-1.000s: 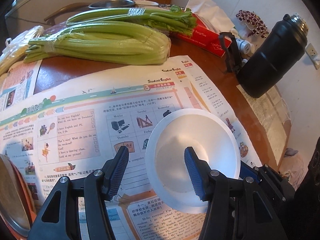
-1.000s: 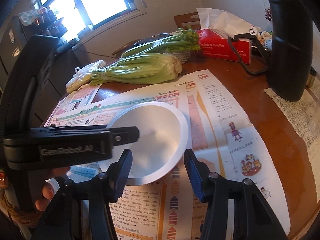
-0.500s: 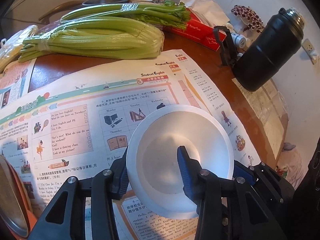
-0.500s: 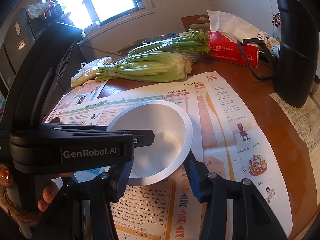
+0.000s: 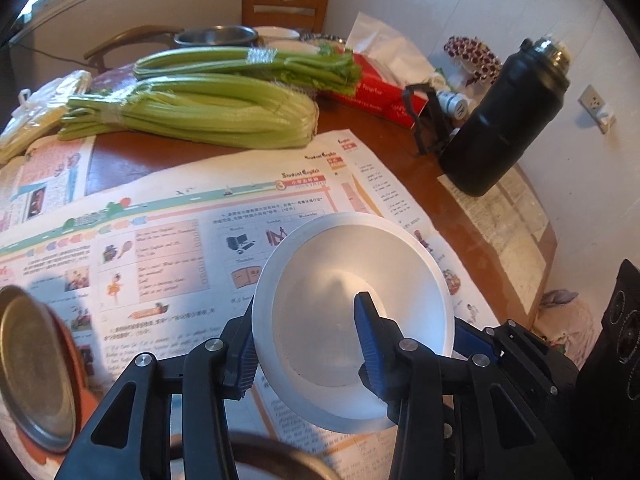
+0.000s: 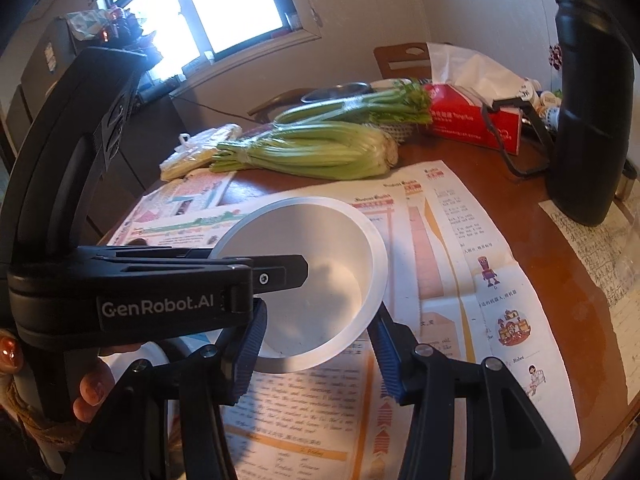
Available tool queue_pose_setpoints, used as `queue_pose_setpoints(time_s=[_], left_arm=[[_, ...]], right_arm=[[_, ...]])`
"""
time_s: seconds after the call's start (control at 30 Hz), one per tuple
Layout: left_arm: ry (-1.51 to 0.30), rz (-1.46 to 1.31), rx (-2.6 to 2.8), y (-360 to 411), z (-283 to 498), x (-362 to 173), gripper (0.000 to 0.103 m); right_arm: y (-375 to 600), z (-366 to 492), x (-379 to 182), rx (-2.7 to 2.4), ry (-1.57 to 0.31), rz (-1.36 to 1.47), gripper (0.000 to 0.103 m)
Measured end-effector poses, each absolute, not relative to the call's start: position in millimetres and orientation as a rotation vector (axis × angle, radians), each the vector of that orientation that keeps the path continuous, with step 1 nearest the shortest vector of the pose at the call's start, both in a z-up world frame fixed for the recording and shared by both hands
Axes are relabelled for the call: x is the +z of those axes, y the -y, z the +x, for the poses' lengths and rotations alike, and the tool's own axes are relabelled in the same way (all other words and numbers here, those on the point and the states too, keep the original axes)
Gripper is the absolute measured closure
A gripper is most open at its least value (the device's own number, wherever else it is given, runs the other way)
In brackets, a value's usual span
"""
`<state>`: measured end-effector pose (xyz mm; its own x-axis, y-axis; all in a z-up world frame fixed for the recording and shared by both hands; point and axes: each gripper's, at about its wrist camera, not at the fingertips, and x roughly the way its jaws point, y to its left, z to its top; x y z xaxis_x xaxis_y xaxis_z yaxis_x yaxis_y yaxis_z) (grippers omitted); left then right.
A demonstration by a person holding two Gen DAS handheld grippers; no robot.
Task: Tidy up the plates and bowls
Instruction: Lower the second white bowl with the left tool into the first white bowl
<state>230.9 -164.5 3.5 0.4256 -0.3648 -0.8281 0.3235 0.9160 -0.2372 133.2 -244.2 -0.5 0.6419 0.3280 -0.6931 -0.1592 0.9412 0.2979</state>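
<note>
A white bowl (image 5: 360, 264) hangs tilted just above the newspaper (image 5: 160, 216), held from two sides. My left gripper (image 5: 306, 320) is shut on its near wall, one blue pad inside and one outside. In the right wrist view the same bowl (image 6: 320, 240) sits between the pads of my right gripper (image 6: 320, 320), which pinches the rim, left pad inside and right pad outside. The left gripper (image 6: 280, 272) reaches in from the left there. A steel bowl (image 5: 216, 36) and white plates (image 5: 276, 34) stand at the table's far edge.
Two celery bundles (image 5: 200, 108) lie across the back. A red tissue box (image 5: 376, 92) and a tall black flask (image 5: 504, 120) stand at the right. A round metal lid on something orange (image 5: 32, 364) lies at the left. A wooden chair (image 5: 284, 4) stands behind the table.
The left gripper's jaws closed onto the bowl's wall. The bowl then rose off the newspaper and tilted, with both grippers moving up with it.
</note>
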Motion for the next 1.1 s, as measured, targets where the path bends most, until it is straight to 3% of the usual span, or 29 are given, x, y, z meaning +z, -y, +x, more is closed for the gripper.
queue_pose_setpoints(time_s=[0.43, 1.1], left_arm=[[-0.981, -0.123, -0.322, 89, 156, 27, 0.059], [-1.029, -0.162, -0.291, 55, 108, -7, 0.059]], right_arm=[[182, 91, 30, 0.431, -0.795, 0.147, 0.051], [139, 53, 6, 0.494, -0.901, 0.055, 0.051]])
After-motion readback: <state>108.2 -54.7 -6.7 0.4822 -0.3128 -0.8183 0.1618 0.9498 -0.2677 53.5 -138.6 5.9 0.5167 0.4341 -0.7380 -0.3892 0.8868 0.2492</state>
